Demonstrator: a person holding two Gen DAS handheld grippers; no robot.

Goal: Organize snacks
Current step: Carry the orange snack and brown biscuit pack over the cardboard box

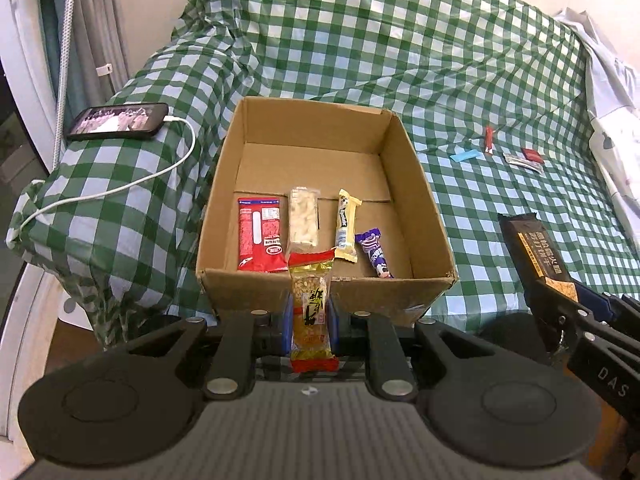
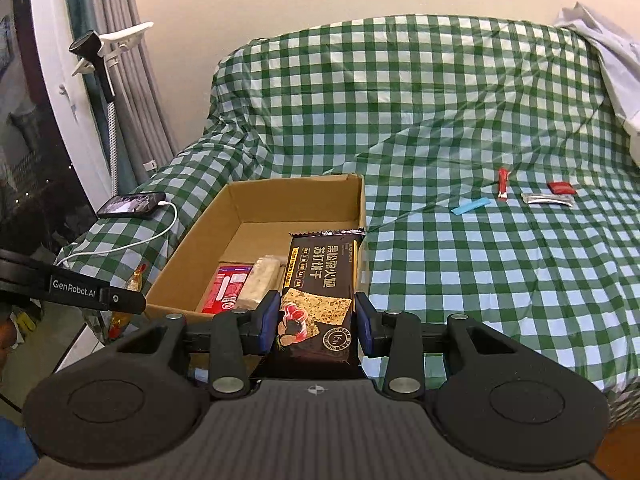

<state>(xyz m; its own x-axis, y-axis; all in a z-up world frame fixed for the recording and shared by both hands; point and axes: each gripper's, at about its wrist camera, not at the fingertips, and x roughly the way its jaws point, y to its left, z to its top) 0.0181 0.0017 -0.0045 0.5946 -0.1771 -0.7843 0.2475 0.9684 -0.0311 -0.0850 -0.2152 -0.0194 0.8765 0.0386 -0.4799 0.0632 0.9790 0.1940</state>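
An open cardboard box (image 1: 416,184) sits on the green checked cloth. Inside lie a red packet (image 1: 259,238), a pale nougat bar (image 1: 304,216), a yellow bar (image 1: 346,225) and a purple candy (image 1: 374,251). My left gripper (image 1: 311,320) is shut on a gold peanut bar (image 1: 311,312), held just before the box's near wall. My right gripper (image 2: 316,322) is shut on a black cracker pack (image 2: 320,292), held by the box's (image 2: 256,200) near right corner; the pack also shows in the left wrist view (image 1: 534,250).
Small snacks lie on the cloth to the right: a blue strip (image 2: 470,205), a red stick (image 2: 502,183), a silver sachet (image 2: 547,199) and a red square (image 2: 561,188). A phone (image 1: 118,120) with a white cable lies left of the box. White cloth (image 1: 612,92) lies far right.
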